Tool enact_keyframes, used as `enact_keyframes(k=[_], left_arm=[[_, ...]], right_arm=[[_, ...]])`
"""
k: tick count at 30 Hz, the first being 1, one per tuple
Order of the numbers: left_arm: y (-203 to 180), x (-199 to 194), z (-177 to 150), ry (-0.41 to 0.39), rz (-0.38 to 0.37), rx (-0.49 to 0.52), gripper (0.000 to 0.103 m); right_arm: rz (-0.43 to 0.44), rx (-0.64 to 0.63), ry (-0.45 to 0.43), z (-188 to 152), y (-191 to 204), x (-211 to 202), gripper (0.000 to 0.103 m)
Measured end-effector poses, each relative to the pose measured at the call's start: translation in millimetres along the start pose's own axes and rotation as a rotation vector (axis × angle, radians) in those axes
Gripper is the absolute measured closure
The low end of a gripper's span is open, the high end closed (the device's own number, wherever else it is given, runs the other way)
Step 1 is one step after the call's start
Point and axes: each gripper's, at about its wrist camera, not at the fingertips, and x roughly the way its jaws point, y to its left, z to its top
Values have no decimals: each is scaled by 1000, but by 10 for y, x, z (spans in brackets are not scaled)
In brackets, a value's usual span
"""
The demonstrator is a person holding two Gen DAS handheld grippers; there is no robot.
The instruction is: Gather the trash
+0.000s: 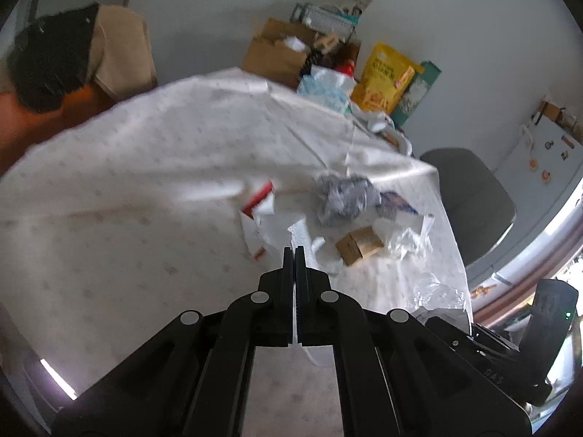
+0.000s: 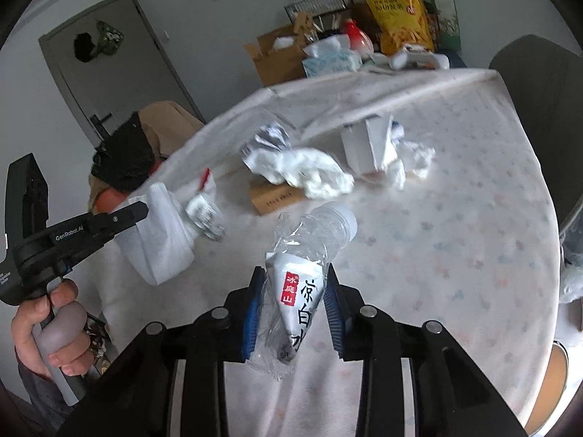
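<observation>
Over the cloth-covered table (image 2: 455, 218), right gripper (image 2: 295, 300) clamps a crushed bottle (image 2: 306, 273); left gripper (image 1: 294, 255) closed.

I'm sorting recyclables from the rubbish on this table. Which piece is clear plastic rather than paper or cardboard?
The crushed water bottle clamped in the right gripper: see-through, with a white label. The crumpled tissue and brown box are opaque.

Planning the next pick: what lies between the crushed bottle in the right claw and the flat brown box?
Bare tablecloth only, in the right wrist view, between crushed bottle and brown box.

Yellow snack bag (image 2: 399, 14), grey chair (image 1: 470, 200)
</observation>
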Motion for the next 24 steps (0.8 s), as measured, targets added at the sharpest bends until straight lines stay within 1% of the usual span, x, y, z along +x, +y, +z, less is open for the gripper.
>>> enact_keyframes(k=[6, 11, 14, 16, 21, 24], left_arm=[[80, -227, 57, -42, 21, -17, 101], [-62, -298, 93, -56, 4, 9, 101], [-248, -367, 125, -78, -30, 39, 101], [-423, -403, 156, -94, -66, 68, 101], [-862, -425, 224, -111, -151, 129, 101], [-1148, -385, 220, -106, -201, 164, 101]], right_arm=[[45, -27, -30, 76, 155, -65, 72], [43, -17, -60, 99, 142, -203, 72], [20, -1, -84, 105, 56, -345, 72], [6, 8, -99, 110, -7, -458, 71], [-43, 39, -155, 106, -225, -814, 71], [-79, 70, -184, 96, -398, -995, 71]])
